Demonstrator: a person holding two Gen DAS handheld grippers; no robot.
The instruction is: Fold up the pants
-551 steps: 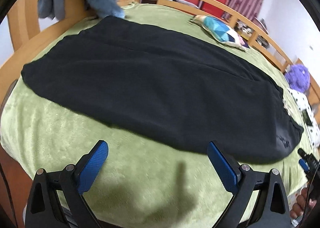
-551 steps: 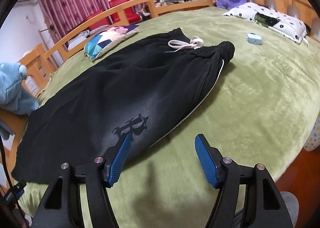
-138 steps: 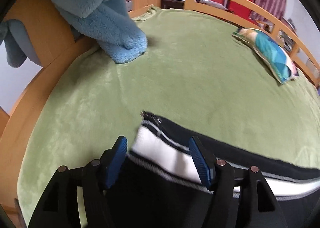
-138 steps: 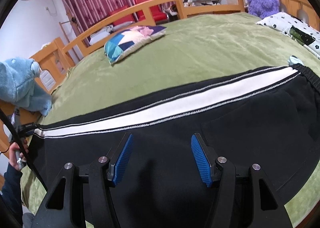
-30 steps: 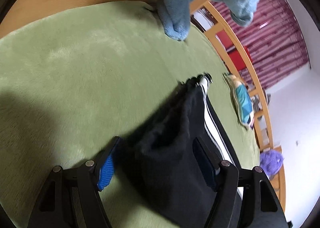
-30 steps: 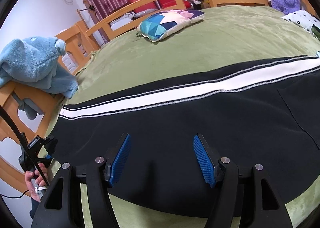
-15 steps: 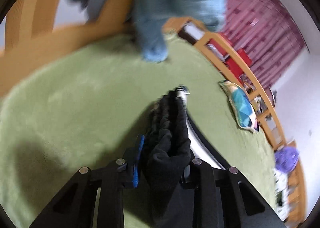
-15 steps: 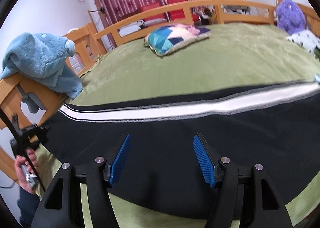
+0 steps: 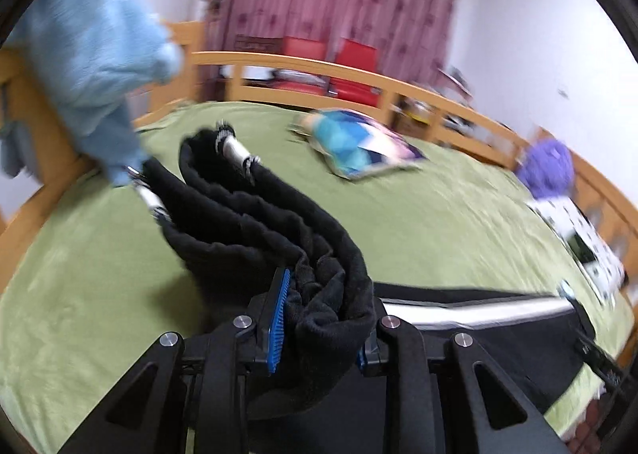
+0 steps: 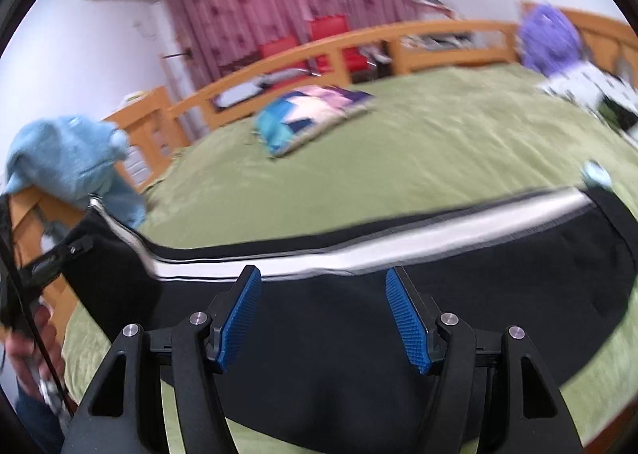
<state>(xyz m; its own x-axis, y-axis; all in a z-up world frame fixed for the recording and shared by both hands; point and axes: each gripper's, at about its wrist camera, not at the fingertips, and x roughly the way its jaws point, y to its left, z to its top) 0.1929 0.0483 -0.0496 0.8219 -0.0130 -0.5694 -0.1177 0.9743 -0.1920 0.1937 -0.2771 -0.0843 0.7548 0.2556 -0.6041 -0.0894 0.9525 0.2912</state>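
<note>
Black pants (image 10: 518, 274) with a white side stripe (image 10: 398, 248) lie lengthwise on the green bed, waistband to the right. My left gripper (image 9: 327, 294) is shut on the bunched leg end (image 9: 255, 223) and holds it up above the blanket, the cuff drooping forward in folds. The rest of the pants (image 9: 478, 338) lies flat to the right below it. In the right wrist view the left gripper (image 10: 52, 258) shows at the far left with the raised leg end. My right gripper (image 10: 323, 272) hovers open over the middle of the pants, with nothing pinched.
A green blanket (image 9: 438, 223) covers the bed inside a wooden rail (image 9: 359, 75). A colourful pillow (image 9: 355, 143) lies at the back, a blue fleece (image 9: 91, 55) hangs at the left, and a purple plush (image 9: 546, 167) and spotted pillow (image 9: 574, 230) sit at right. A person's hand (image 10: 24, 350) is at the lower left.
The left gripper has closed on the leg end, rolled upright and lifted it off the blanket, carrying it toward the waistband side. The right gripper drifted a little and stayed open.
</note>
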